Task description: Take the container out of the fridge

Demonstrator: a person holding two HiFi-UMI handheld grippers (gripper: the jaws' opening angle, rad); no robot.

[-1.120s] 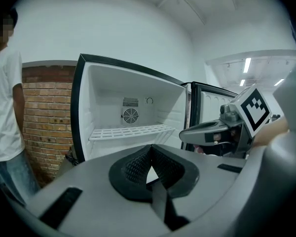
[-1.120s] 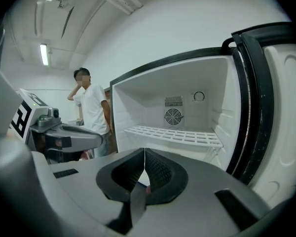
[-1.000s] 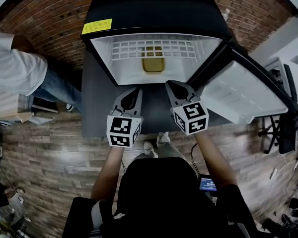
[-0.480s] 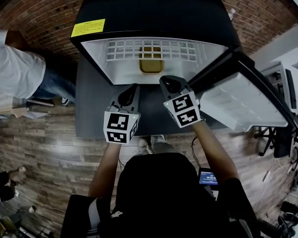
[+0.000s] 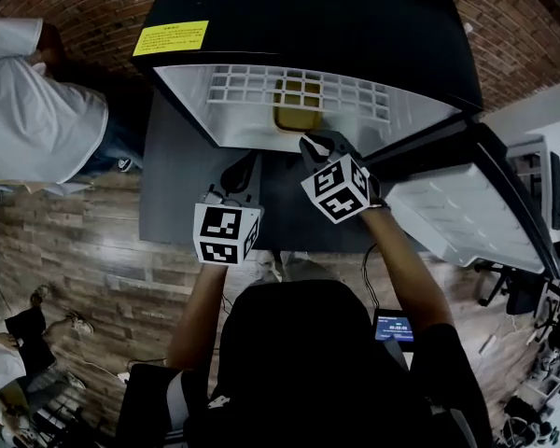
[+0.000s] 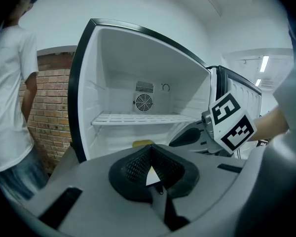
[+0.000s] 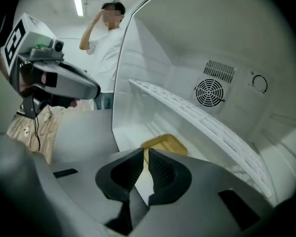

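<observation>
Reaching stage, by the look of it; nothing lifted yet. Low on the white floor of the open fridge (image 5: 194, 101), beneath the wire shelf (image 5: 261, 87): the yellow container (image 5: 297, 118), untouched. Right gripper (image 5: 315, 144) at the mouth of the compartment, aimed at the container but clearly short of it; jaws barely parted, a thin slit with nothing in it. Left gripper (image 5: 242, 168) lower, outside the opening; jaws pressed together at the tips, holding nothing. Door (image 5: 467, 199) swung wide to the right, out of the way.

Risks from here, as a judgement only: could butt the container toward the back wall if pushed in with so thin a slit; calls for a far wider spread first. Could knock the shelf's front edge if brought in too high, with so little room beneath it. Could tip or drop the container on the way out if pinched only at the near rim; could also catch it on the fridge's lower lip. Bystander in a white shirt (image 5: 37, 110) just left of the fridge; worth keeping the left gripper from swinging that way.
</observation>
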